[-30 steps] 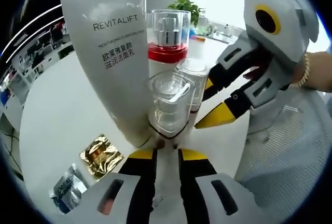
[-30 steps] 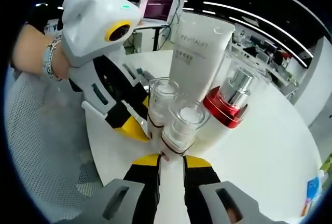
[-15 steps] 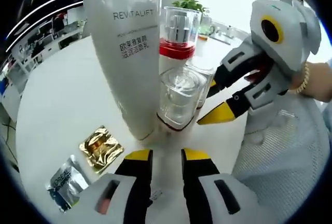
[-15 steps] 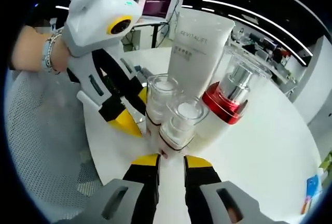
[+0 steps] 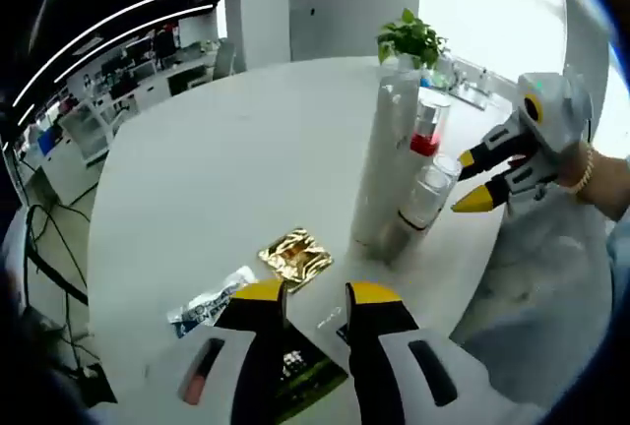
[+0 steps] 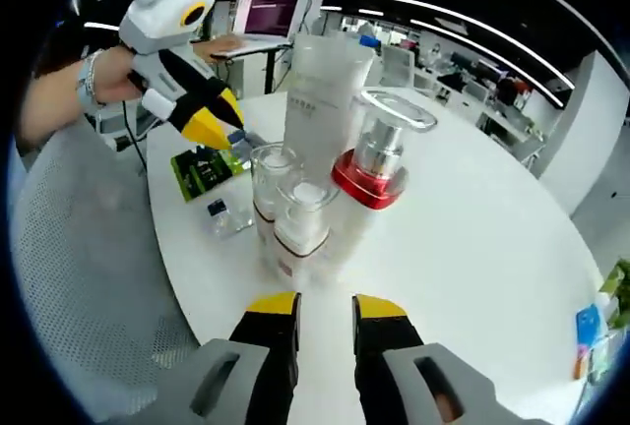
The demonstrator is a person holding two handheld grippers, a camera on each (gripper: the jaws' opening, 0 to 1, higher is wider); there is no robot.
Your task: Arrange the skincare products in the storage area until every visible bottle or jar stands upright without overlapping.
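A tall white tube [image 5: 387, 164] stands cap-down on the round white table [image 5: 226, 169]. Close beside it stand a pump bottle with a red collar [image 5: 425, 135] and two small clear-capped bottles [image 5: 423, 199], all upright in a tight cluster. My left gripper [image 5: 317, 297] hangs open over the table's near edge, well short of the cluster. From the other side, the tube [image 6: 320, 110], the red-collared bottle [image 6: 374, 174] and the small bottles [image 6: 295, 213] stand ahead of my right gripper [image 6: 326, 309], which is open with nothing between its jaws. The right gripper [image 5: 472, 181] hovers beside the cluster; the left gripper [image 6: 209, 118] is off to the left.
A gold sachet [image 5: 295, 256], a silver sachet [image 5: 212, 299] and a green booklet [image 5: 305, 371] lie near the left gripper. A potted plant [image 5: 409, 41] stands at the far edge. A mesh chair [image 6: 89, 277] is beside the table, and a laptop [image 6: 266, 12] sits behind.
Both grippers have drawn well back from the cluster, so the bottles look smaller and farther off. The bottles themselves stand as before.
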